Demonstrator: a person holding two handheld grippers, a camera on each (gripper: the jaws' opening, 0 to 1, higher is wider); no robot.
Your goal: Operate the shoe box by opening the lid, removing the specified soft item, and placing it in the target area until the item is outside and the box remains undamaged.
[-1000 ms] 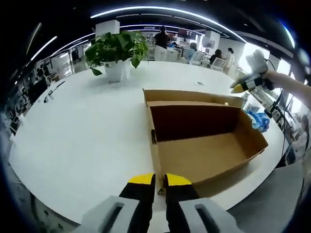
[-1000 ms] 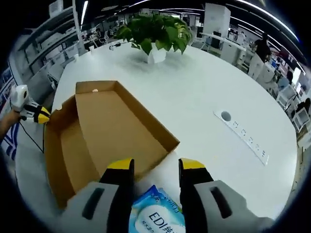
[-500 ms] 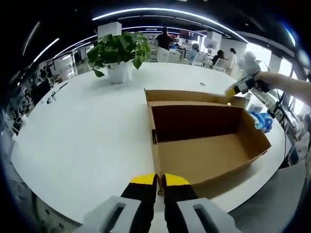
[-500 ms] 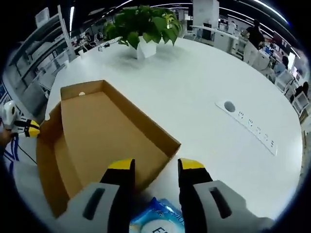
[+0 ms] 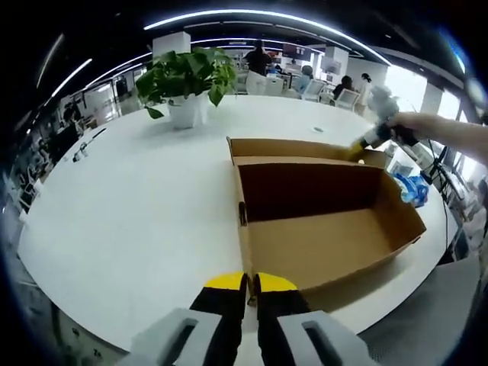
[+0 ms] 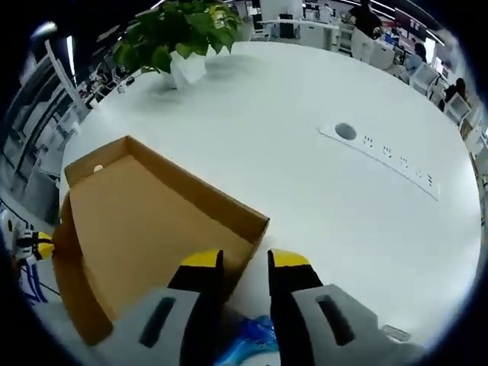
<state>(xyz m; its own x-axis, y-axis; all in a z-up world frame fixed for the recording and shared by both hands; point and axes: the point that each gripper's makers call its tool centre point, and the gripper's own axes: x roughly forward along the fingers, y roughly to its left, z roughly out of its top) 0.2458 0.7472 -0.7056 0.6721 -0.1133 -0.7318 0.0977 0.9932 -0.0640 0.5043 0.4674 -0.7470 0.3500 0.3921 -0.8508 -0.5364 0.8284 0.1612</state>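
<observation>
The open, empty shoe box (image 5: 320,221) of brown cardboard rests on the white tabletop (image 5: 137,206). The blue soft pack (image 6: 248,347) lies beneath the right gripper (image 6: 244,263), outside the box, its fingers slightly parted and holding nothing. The left gripper (image 5: 250,284) is clenched empty. The pack should be left lying flat beside the box.

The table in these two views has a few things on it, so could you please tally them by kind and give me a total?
Cardboard shoe box: 1
Potted plant: 1
Blue soft pack: 1
Power strip set in the table: 1
Total: 4
</observation>
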